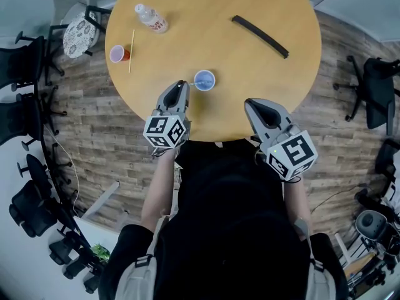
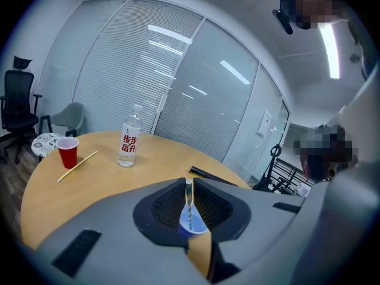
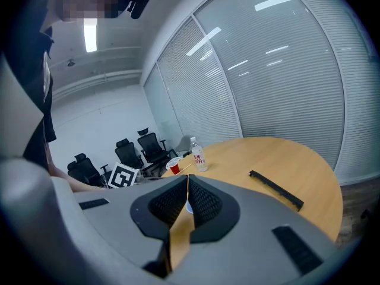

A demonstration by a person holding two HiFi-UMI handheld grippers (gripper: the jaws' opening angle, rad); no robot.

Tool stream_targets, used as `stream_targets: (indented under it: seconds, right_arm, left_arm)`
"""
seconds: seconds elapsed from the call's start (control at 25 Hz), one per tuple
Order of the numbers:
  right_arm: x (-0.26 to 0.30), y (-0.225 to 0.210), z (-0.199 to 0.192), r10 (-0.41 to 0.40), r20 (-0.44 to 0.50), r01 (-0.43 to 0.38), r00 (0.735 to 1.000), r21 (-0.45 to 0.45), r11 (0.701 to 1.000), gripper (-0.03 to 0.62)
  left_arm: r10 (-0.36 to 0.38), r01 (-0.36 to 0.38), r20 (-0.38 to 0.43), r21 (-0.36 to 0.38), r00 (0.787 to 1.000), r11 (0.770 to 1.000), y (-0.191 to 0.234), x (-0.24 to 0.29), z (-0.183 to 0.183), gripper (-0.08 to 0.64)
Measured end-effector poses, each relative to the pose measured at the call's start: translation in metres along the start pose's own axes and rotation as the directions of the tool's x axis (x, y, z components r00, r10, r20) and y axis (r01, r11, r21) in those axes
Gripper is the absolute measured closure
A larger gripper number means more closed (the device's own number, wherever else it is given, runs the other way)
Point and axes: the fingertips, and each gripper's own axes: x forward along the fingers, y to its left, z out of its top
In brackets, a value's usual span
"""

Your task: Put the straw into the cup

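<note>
A small blue cup [image 1: 204, 80] stands on the round wooden table [image 1: 250, 74] near its front edge. My left gripper [image 1: 181, 84] is just left of the cup, shut on a thin striped straw [image 2: 189, 202]. The straw stands upright between the jaws, and its lower end reaches down into the blue cup [image 2: 193, 226]. My right gripper [image 1: 249, 103] hovers at the table's front edge, to the right of the cup. It is shut with nothing in it [image 3: 187, 180], and a sliver of the blue cup [image 3: 189, 207] shows behind its jaws.
A red cup [image 1: 117, 54] and a yellow straw [image 1: 132, 50] lie at the table's left side. A water bottle [image 1: 151, 18] lies beyond them, and a long black strip [image 1: 260, 35] lies at the right. Office chairs [image 1: 25, 61] stand on the floor to the left.
</note>
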Motion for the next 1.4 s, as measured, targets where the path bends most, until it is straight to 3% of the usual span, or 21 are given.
stream_targets:
  seconds: [0.16,0.6,0.88,1.4]
  right_arm:
    - [0.002,0.000,0.001,0.006,0.003,-0.006,1.000,-0.002,1.000,0.574]
    - [0.003,0.008,-0.001,0.012,0.006,-0.012,1.000,-0.011,1.000,0.574]
    - [0.000,0.008,-0.002,0.008,0.011,-0.008,1.000,-0.010,1.000,0.574]
    - [-0.001,0.013,-0.003,0.009,0.020,-0.009,1.000,-0.008,1.000,0.574]
  left_arm:
    - [0.004,-0.004,-0.002,0.004,1.000,1.000,0.001,0.000,0.000,0.517]
    - [0.018,-0.018,-0.007,0.001,1.000,1.000,0.008,-0.006,-0.003,0.394]
    - [0.069,-0.069,0.007,0.000,0.998,0.998,0.014,-0.006,-0.003,0.339]
    - [0.101,-0.102,0.020,0.004,0.995,0.995,0.021,-0.014,-0.001,0.330]
